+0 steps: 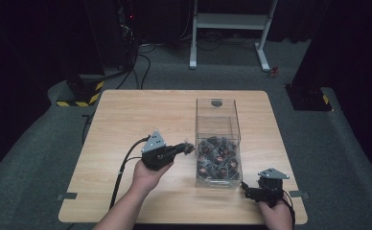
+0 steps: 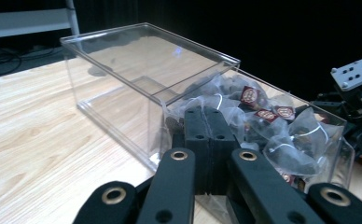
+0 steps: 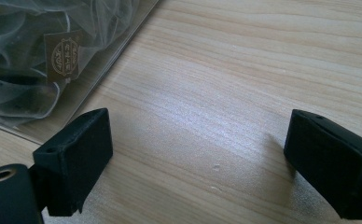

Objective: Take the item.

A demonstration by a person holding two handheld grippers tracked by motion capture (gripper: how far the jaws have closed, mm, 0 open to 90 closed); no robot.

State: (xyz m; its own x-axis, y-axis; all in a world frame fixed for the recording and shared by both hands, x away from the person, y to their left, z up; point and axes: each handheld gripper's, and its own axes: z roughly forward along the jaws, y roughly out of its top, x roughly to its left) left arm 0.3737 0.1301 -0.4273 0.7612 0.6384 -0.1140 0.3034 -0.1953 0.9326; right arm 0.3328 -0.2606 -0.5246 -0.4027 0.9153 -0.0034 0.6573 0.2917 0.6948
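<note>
left gripper [image 1: 188,147]: pinched on tea bag [image 2: 177,114], left of clear box [image 1: 217,143] | right gripper [image 3: 198,158]: wide, low over table [image 3: 244,70], near-right corner

The small square paper tags [image 2: 250,95] on the mesh tea bags [image 2: 291,140] inside the clear box [image 2: 123,60] carry printed emblems, one tag [image 3: 61,55] at the right gripper view's upper left, but none is legible.

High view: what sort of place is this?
Probably a lab or recording studio: a lone wooden table on grey carpet, dark curtains all round, floor cables, and a hazard-striped stand base.
</note>
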